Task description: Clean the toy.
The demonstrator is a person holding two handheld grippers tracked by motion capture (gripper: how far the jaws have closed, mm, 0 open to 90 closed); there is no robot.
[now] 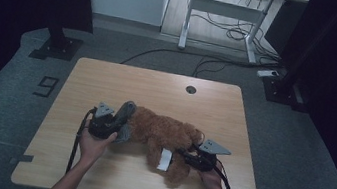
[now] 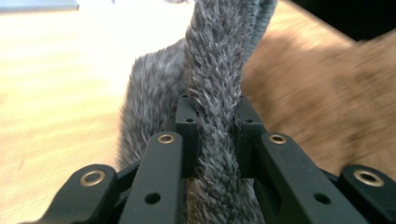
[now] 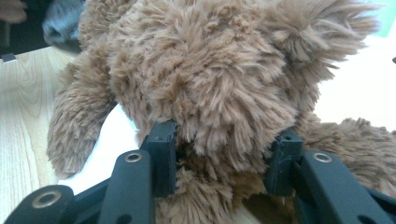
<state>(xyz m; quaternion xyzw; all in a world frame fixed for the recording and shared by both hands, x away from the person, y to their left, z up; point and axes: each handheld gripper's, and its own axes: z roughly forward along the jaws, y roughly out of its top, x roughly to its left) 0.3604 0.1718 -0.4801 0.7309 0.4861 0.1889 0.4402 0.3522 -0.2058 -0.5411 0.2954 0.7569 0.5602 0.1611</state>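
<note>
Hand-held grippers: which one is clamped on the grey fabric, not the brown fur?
The left hand-held gripper: its jaws pinch a narrow fold of grey fuzzy cloth. The right hand-held gripper grips the brown teddy bear.

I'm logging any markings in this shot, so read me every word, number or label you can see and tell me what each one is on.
"9": dark marking on the grey floor left of the table.
White tag on the brown teddy bear: no print can be made out; too small to tell.
Nothing readable in the two gripper views.
</note>
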